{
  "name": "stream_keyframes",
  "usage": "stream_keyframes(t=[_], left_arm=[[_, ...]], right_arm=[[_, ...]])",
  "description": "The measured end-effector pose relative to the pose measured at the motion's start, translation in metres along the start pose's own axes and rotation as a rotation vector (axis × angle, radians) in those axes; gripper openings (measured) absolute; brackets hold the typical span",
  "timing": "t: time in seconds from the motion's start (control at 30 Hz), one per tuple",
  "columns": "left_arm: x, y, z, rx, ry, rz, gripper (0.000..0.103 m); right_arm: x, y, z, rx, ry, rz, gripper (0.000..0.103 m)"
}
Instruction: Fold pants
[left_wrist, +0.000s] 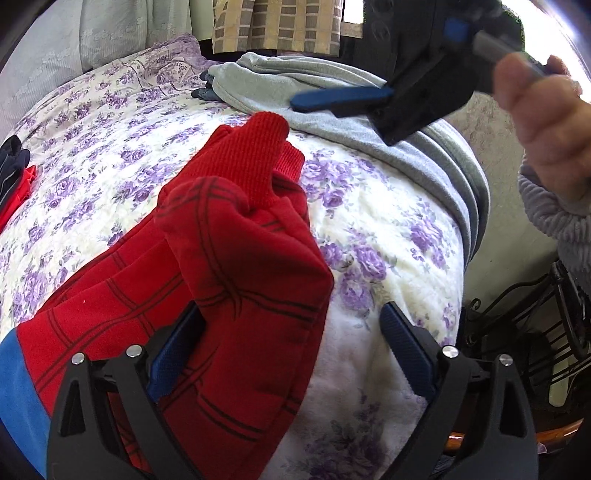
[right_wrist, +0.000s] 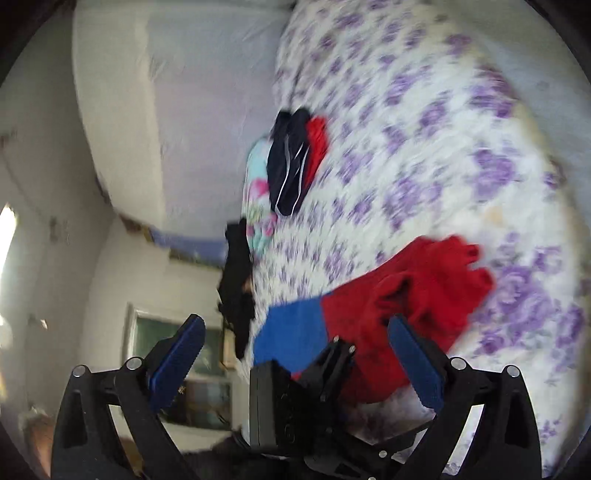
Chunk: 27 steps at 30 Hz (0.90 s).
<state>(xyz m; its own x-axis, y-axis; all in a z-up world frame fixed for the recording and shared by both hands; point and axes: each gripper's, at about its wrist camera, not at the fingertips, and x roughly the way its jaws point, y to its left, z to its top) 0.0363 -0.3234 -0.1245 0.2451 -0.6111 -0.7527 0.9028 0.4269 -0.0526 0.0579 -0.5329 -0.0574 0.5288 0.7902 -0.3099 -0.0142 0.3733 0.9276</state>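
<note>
Red pants (left_wrist: 236, 258) with dark web lines and a blue part lie on a floral bed cover (left_wrist: 388, 240). Their ribbed cuffs are bunched and point upward. My left gripper (left_wrist: 291, 354) is open; the red cloth lies between its fingers, against the left pad (left_wrist: 177, 350). My right gripper (left_wrist: 332, 99) is held in the air above the bed at upper right, in a hand. In the right wrist view, which is blurred, the right gripper (right_wrist: 295, 354) is open and empty, above the pants (right_wrist: 417, 288) and the left gripper's body (right_wrist: 295, 406).
Grey garments (left_wrist: 295, 85) lie at the bed's far side. A pile of dark, red and patterned clothes (right_wrist: 291, 162) sits near the bed's other edge. A black metal rack (left_wrist: 535, 325) stands beside the bed. Curtains (left_wrist: 277, 26) hang behind.
</note>
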Motion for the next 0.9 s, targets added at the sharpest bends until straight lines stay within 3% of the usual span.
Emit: stream_keyframes(t=[0.07, 0.23, 0.43, 0.6, 0.73, 0.83, 0.9], left_arm=[[-0.001, 0.001, 0.000, -0.002, -0.004, -0.004, 0.093], [0.000, -0.001, 0.000, 0.003, -0.003, 0.005, 0.093], [0.001, -0.002, 0.000, 0.006, -0.002, 0.008, 0.093], [0.001, -0.002, 0.000, 0.004, -0.002, 0.008, 0.093], [0.001, -0.002, 0.000, 0.007, 0.000, 0.008, 0.093], [0.001, -0.002, 0.000, 0.007, 0.001, 0.008, 0.093], [0.001, -0.002, 0.000, 0.009, 0.002, 0.010, 0.093]], right_arm=[[0.010, 0.011, 0.004, -0.059, 0.037, -0.058, 0.100], [0.041, 0.001, 0.015, -0.037, 0.147, -0.261, 0.100], [0.017, 0.022, 0.014, -0.121, 0.065, -0.230, 0.100], [0.039, 0.008, 0.012, -0.081, 0.135, -0.285, 0.099], [0.051, 0.000, 0.012, -0.063, 0.149, -0.272, 0.098], [0.061, -0.003, 0.012, -0.070, 0.163, -0.286, 0.092], [0.064, -0.002, 0.012, -0.099, 0.136, -0.313, 0.071]])
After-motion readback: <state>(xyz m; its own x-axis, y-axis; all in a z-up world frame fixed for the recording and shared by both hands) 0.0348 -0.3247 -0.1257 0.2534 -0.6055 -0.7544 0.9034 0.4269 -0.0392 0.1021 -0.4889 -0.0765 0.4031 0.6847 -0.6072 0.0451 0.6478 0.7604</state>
